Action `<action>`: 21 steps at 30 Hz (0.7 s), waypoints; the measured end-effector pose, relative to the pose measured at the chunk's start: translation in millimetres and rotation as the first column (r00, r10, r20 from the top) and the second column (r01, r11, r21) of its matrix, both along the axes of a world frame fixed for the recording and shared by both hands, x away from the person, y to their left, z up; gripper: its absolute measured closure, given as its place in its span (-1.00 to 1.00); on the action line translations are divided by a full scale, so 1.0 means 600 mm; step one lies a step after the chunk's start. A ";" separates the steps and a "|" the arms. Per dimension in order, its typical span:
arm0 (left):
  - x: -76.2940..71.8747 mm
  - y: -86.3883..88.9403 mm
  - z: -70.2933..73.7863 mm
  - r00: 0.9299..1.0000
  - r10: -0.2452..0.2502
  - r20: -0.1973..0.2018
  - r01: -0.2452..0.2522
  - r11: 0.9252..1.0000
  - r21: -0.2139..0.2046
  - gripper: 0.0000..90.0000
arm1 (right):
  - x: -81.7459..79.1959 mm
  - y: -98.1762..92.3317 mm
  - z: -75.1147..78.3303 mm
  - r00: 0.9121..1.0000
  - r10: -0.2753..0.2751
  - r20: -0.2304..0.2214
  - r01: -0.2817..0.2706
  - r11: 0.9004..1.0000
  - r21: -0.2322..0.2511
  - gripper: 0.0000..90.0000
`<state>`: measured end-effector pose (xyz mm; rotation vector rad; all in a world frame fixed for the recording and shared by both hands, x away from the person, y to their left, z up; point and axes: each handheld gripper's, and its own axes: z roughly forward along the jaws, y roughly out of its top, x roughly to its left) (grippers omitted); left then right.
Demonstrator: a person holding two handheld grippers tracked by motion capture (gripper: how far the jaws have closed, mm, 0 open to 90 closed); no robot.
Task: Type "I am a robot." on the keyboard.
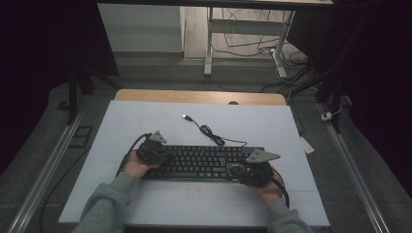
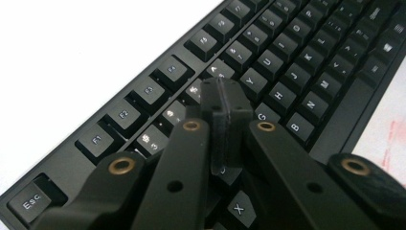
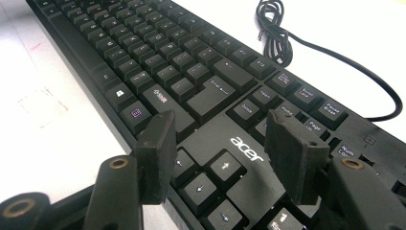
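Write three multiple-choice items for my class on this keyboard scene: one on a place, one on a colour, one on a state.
1. Where does the keyboard's cable run?
A. Off the keyboard's far edge, toward the table's far side
B. Under the left forearm
C. Off the table's near edge

2. What colour is the keyboard's casing?
A. White
B. Black
C. Red

3. How do the two claws stand?
A. Both open
B. Left open, right shut
C. Left shut, right open

Answers:
1. A: the cable leaves the far edge of the keyboard and ends in a USB plug farther up the white table.
2. B: the casing and keys are black in both gripper views.
3. C: the left claw has its jaws pressed together over the letter keys, while the right claw has a clear gap showing the acer logo.
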<state>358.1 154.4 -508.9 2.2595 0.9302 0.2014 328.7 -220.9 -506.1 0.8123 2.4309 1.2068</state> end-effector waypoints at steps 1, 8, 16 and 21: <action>0.000 0.000 -0.001 1.000 0.000 0.000 0.000 1.000 0.002 0.98 | 0.000 0.000 0.000 1.000 0.001 -0.001 -0.001 1.000 0.002 0.01; 0.002 -0.003 -0.007 1.000 0.006 -0.002 -0.006 1.000 0.015 0.98 | 0.000 0.000 0.000 1.000 -0.001 0.003 0.001 1.000 0.000 0.01; 0.001 -0.005 -0.008 1.000 0.004 0.005 -0.004 1.000 0.023 0.98 | 0.001 -0.001 0.000 1.000 0.000 0.003 0.000 1.000 0.002 0.01; 0.000 -0.009 -0.010 1.000 0.010 0.016 -0.010 0.999 0.043 0.98 | 0.000 0.000 0.000 1.000 -0.001 0.002 0.001 1.000 -0.002 0.01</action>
